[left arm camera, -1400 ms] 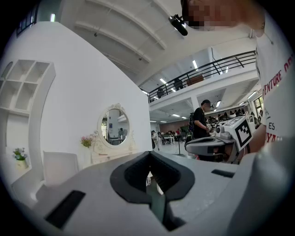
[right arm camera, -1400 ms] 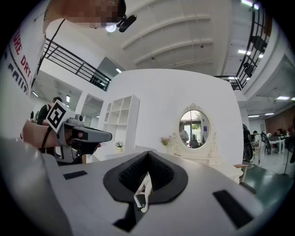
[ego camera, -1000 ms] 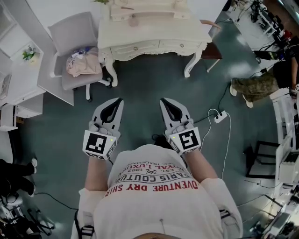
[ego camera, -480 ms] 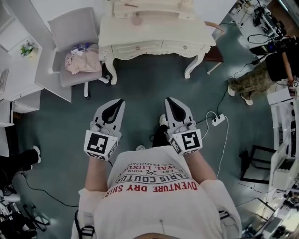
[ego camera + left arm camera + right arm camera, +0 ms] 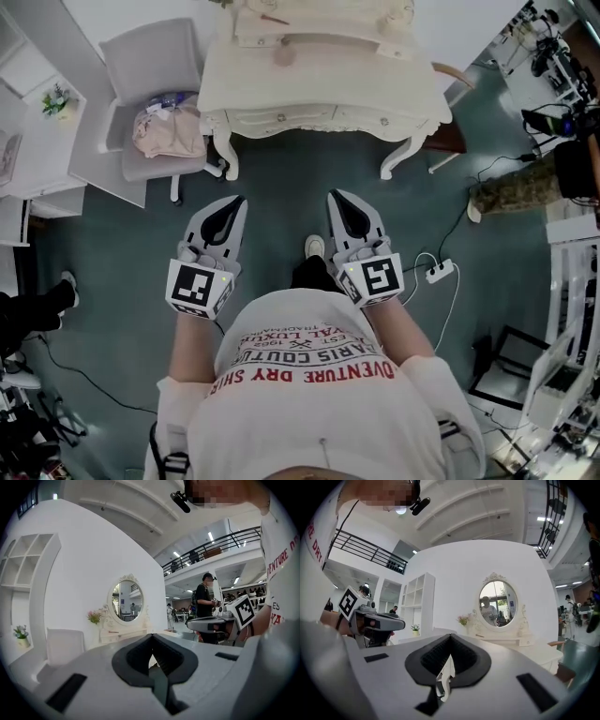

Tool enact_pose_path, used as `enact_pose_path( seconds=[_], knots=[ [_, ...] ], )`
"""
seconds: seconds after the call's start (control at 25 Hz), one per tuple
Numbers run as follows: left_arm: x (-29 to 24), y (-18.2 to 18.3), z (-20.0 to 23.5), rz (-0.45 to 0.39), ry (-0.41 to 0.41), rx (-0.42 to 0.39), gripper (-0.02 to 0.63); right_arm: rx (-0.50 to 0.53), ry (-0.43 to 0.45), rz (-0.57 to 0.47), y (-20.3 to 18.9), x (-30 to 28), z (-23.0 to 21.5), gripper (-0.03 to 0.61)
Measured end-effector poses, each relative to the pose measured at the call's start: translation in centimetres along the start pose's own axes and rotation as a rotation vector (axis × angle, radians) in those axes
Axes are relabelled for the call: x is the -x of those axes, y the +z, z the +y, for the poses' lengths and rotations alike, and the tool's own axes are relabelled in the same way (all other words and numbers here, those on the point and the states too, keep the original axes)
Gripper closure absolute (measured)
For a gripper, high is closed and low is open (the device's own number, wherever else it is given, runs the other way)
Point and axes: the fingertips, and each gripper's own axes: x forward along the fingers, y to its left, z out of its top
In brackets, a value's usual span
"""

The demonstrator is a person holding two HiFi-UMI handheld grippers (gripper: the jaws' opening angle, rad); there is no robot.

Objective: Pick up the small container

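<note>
Small container (image 5: 284,54) — seemingly the little round pinkish item, too small to make out further — sits on top of the cream dressing table (image 5: 319,89), near its back edge. It is well apart from both grippers, which hang over the teal floor (image 5: 281,169) in front of the table with their tips pointing toward it.

The left gripper (image 5: 236,202) has its jaws fully together: in the left gripper view the two dark pads (image 5: 164,660) meet at the tip with nothing between them. The right gripper (image 5: 336,197) is the same — its jaw tips touch, and only a narrow slit lower down lets a pale table leg show through from far behind. Neither gripper holds or touches anything.

Both gripper views look toward the table's oval mirror (image 5: 498,603). Left of the table stands a grey chair (image 5: 150,61) with a pink bundle (image 5: 169,131) on its seat.
</note>
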Motion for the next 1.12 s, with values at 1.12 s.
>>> enact_pose_path(
  seconds=[1.12],
  knots=[
    [-35.0, 2.3, 14.4, 0.042, 0.107, 0.033, 0.607, -0.001, 0.18, 0.066, -1.6, -27.4, -25.7, 0.58]
  ],
)
